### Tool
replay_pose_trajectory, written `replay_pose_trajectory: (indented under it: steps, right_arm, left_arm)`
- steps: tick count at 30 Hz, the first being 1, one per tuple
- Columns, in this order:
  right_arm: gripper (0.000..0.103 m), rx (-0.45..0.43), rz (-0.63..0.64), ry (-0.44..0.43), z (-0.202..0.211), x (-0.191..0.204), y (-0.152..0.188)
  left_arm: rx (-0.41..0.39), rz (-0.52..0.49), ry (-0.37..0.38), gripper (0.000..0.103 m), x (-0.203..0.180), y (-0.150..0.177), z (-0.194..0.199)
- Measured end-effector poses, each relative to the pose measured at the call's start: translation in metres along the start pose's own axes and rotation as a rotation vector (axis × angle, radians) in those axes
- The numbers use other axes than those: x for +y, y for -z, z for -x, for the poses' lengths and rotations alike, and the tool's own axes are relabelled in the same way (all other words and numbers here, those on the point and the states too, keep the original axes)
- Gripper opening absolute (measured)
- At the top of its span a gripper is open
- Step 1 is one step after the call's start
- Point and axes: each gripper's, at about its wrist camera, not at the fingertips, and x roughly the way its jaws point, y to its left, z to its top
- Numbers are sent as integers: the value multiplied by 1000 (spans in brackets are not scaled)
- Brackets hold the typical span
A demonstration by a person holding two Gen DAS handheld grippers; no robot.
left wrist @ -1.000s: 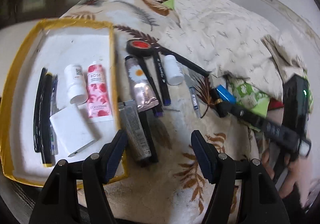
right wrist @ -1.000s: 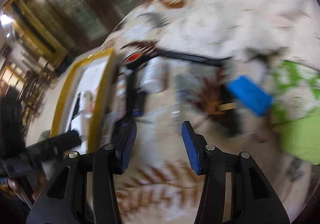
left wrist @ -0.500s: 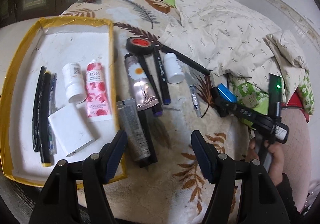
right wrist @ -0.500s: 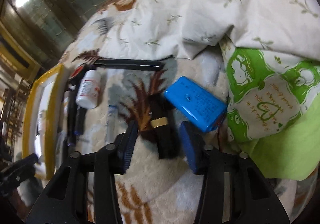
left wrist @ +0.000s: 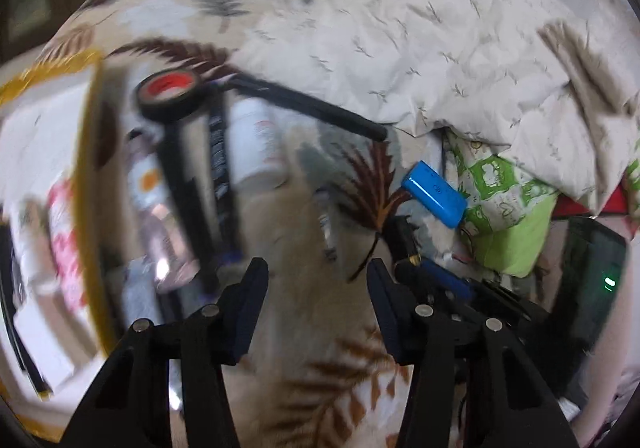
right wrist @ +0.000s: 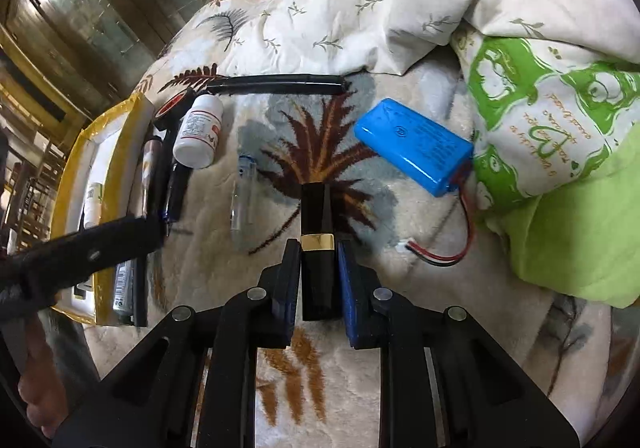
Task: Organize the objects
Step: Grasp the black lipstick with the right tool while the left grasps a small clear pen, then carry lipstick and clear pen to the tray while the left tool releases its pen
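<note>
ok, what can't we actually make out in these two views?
- Left wrist: motion blur smears the tray contents; labels unreadable.
- Left wrist: the left tongs hide most of the right tongs.
- Right wrist: right tongs cover the black tube's lower sides.
- Right wrist: the tray interior is mostly behind its rim.

Bare blanket (right wrist: 500, 312) beside battery (right wrist: 414, 145)

Glossy black plastic lipstick tube (right wrist: 316, 248) with shiny gold metal band; smooth blue shrink-wrapped battery pack (right wrist: 414, 147); fluffy leaf-printed fleece blanket (right wrist: 280, 143).
</note>
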Motion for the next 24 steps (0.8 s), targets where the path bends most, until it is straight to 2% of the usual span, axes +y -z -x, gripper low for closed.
replay_pose_trajectory:
  steps: [2, 6, 7, 10, 11, 14, 19, 24]
  right_arm:
    - [18, -2, -16, -13, 0, -4, -1]
    - [18, 3, -40, -31, 0, -7, -2]
    - [18, 3, -42, -33, 0, -7, -1]
    - [18, -2, -53, -39, -1, -7, 1]
    - [19, -3, -56, -40, -2, -7, 1]
    - [19, -4, -51, -37, -3, -5, 0]
    - [19, -1, -47, -35, -4, -3, -1]
    - [18, 28, -70, -119, -6, 8, 4]
  left_arm:
    - [11, -26, -40, 50, -8, -7, -14]
    - [63, -30, -65, 33, -10, -13, -44]
    - [45, -49, -75, 31, -12, -13, -45]
    - [16, -98, -96, 16, -17, -7, -43]
    - [18, -107, -81, 10, -17, -5, -41]
    - [23, -91, -65, 9, -10, 5, -32]
    - [2, -47, 22, 9, 7, 36, 5]
    - [-45, 19, 53, 9, 31, 60, 41]
